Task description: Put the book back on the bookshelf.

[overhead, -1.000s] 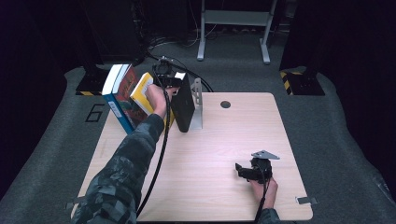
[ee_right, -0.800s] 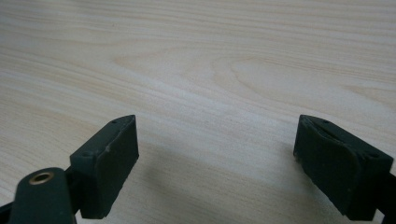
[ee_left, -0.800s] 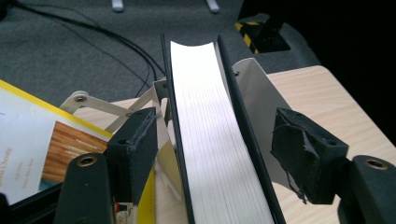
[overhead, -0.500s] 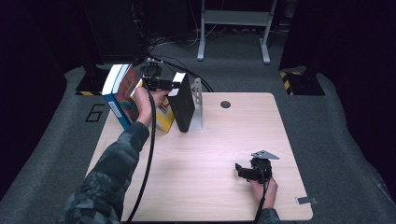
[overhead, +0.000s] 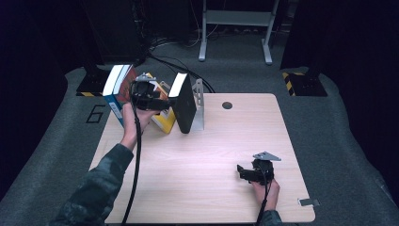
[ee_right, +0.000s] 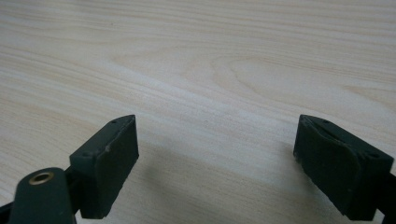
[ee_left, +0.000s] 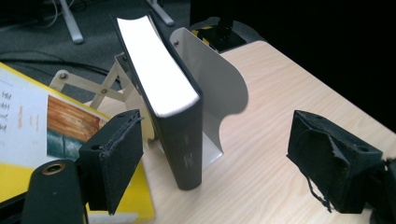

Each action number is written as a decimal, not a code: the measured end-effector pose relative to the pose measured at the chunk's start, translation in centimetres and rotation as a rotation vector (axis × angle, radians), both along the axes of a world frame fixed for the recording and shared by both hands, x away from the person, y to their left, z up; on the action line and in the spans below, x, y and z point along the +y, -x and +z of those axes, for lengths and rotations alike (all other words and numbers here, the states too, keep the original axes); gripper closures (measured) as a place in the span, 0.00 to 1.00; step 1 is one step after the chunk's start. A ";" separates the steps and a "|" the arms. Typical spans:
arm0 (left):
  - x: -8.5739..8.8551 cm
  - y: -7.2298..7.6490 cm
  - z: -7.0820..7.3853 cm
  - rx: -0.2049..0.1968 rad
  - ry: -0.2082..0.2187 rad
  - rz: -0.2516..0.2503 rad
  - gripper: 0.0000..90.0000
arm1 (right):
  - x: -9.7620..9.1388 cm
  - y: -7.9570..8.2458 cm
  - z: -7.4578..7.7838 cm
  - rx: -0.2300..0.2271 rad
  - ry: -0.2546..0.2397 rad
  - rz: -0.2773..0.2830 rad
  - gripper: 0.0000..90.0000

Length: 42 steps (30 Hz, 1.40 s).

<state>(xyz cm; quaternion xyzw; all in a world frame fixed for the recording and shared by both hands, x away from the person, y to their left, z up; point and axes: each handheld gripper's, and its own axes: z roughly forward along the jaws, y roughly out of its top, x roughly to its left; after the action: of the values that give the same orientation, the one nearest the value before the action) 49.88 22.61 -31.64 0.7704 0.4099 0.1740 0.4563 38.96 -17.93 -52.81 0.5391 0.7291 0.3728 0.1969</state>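
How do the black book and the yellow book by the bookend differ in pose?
The black book stands on end, leaning against the white bookend; the yellow book leans at a much lower slant beside it. The black book shows its white page edge; the yellow one shows its printed cover. Both rest on the table.

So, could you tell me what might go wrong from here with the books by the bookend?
The black book stands upright against the bookend; the open left gripper, its jaws just opened, is close and could knock it over. The yellow book leans between neighbours, so it may slide down flat.

Three books (overhead: 183,101); one bookend (overhead: 198,104)
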 end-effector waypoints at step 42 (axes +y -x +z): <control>4.6 12.3 -21.5 0.094 -0.226 0.014 0.01 | 1.2 -0.3 -0.3 0.011 0.115 0.045 0.00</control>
<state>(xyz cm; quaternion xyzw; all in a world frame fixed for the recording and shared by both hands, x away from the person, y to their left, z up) 37.59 27.24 -53.18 0.8213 0.4142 0.1861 0.3455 39.27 -16.69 -53.07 0.5125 0.7623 0.3315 0.2153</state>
